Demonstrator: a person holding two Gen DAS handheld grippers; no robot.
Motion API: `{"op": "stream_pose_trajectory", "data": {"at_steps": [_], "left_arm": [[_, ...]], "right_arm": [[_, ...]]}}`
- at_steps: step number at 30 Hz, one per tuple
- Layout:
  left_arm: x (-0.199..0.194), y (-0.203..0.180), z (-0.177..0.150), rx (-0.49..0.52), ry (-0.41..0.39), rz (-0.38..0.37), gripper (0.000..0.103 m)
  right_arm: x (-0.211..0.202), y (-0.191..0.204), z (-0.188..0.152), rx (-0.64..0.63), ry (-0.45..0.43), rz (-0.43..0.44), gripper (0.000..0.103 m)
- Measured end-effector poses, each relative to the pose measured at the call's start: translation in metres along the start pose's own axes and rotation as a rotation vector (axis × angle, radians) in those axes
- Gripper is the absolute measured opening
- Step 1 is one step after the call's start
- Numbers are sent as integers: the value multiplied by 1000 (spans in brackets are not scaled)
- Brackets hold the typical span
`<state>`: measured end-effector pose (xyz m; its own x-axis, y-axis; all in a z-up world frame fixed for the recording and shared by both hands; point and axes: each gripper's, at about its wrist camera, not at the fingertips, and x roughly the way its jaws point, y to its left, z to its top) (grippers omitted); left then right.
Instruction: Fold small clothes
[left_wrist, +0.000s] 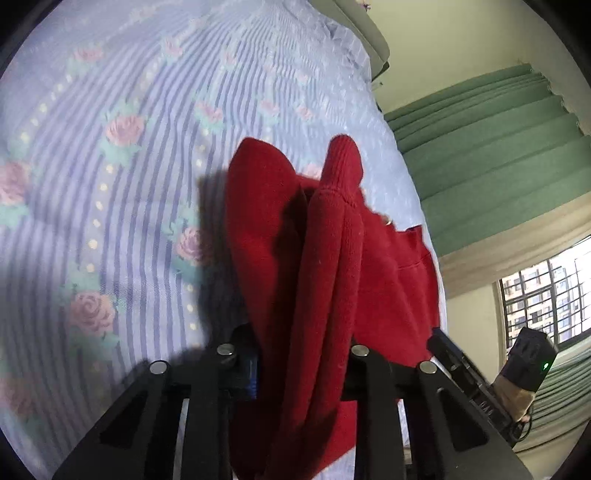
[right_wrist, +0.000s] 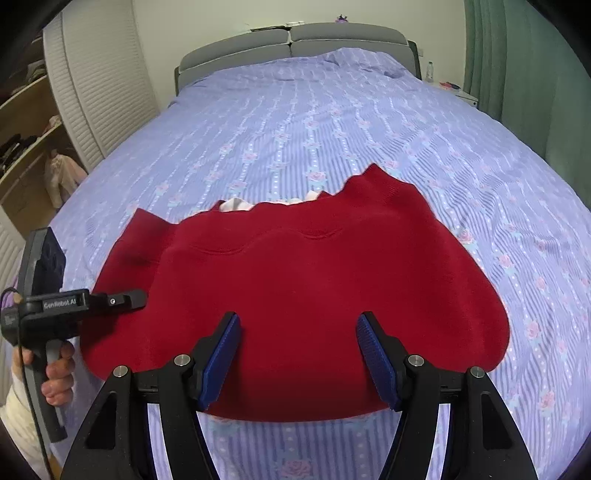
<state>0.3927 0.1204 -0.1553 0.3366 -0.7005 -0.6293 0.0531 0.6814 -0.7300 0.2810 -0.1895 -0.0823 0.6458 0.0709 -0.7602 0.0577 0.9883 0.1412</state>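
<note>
Both grippers are built of black plastic arms studded with round silver screws. The right gripper (right_wrist: 298, 354) is fitted with ribbed blue pads on its fingers (right_wrist: 376, 360). The left gripper (right_wrist: 122, 300) is marked "GenRobot.AI"; a cream sleeve (right_wrist: 14, 413) is worn.

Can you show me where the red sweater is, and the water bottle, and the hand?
red sweater (right_wrist: 295, 295): right wrist view, middle of its flat body.
water bottle (right_wrist: 429, 72): right wrist view, on its clear side.
hand (right_wrist: 59, 376): right wrist view, fingers around the left gripper's handle.

the sweater (right_wrist: 295, 295) lies on the bed (right_wrist: 332, 122) near its front edge, the headboard (right_wrist: 295, 40) behind, shelves (right_wrist: 22, 122) left, a curtain (right_wrist: 517, 66) right.
</note>
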Motion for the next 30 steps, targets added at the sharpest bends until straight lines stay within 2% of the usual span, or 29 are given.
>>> {"op": "stream_pose_trajectory", "data": {"at_steps": [3, 5, 9, 14, 17, 19, 21, 23, 30], "left_arm": [[-19, -22, 1, 25, -38, 31, 24], [-29, -36, 3, 25, -43, 70, 24], [-32, -65, 6, 58, -11, 185, 24], [-31, -83, 7, 68, -20, 181, 23], [-22, -98, 10, 69, -20, 224, 23], [-16, -106, 13, 46, -22, 247, 23], [-17, -113, 14, 14, -19, 298, 23], [-17, -126, 18, 23, -18, 330, 23], [16, -217, 27, 123, -3, 463, 23]], "right_arm": [[-5, 6, -2, 1, -8, 41, 61], [-9, 10, -4, -8, -6, 79, 38], [1, 18, -4, -18, 35, 163, 20], [41, 24, -2, -9, 125, 198, 16], [62, 23, 2, 14, 154, 211, 12], [70, 22, 7, 11, 163, 196, 7], [72, 23, 11, -5, 178, 203, 7], [64, 18, 15, 4, 179, 223, 7], [-8, -56, 20, 129, 28, 226, 7]]}}
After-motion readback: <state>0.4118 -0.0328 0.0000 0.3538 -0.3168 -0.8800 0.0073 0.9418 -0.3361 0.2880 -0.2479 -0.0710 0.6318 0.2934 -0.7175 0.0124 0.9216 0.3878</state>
